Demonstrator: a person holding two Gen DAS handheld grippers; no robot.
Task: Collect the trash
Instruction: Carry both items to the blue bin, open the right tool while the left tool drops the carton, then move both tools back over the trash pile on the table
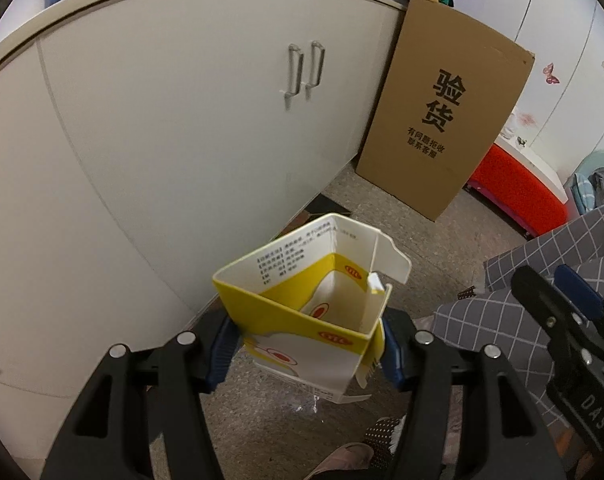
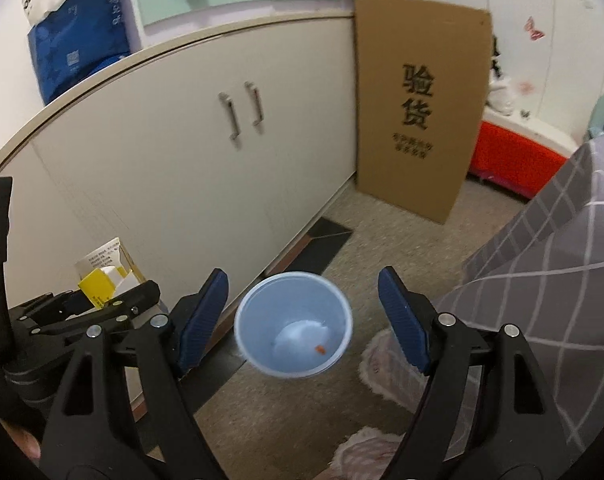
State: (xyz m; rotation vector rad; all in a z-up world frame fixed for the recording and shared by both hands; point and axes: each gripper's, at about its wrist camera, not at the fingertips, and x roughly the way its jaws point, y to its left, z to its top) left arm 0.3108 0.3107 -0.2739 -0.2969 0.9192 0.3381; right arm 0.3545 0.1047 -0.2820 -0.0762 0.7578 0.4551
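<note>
A white cabinet [image 2: 174, 168] closes the left side and a tall brown cardboard sheet [image 2: 417, 104] leans at its far end; speckled floor [image 2: 389, 248] lies open between. The left tongs [image 1: 307, 344] clamp an opened yellow-and-white paper carton [image 1: 302, 316]. The right tongs [image 2: 302, 320] stand wide, pads clear of the pale blue plastic cup [image 2: 294, 324] between them.

A yellow-and-white carton [image 1: 302, 320] with red ovals, a pale blue cup [image 2: 294, 324], a brown cardboard box [image 1: 441, 116] printed in black, cream cabinet doors [image 1: 182, 120], and grey white-checked fabric [image 2: 541, 280].
</note>
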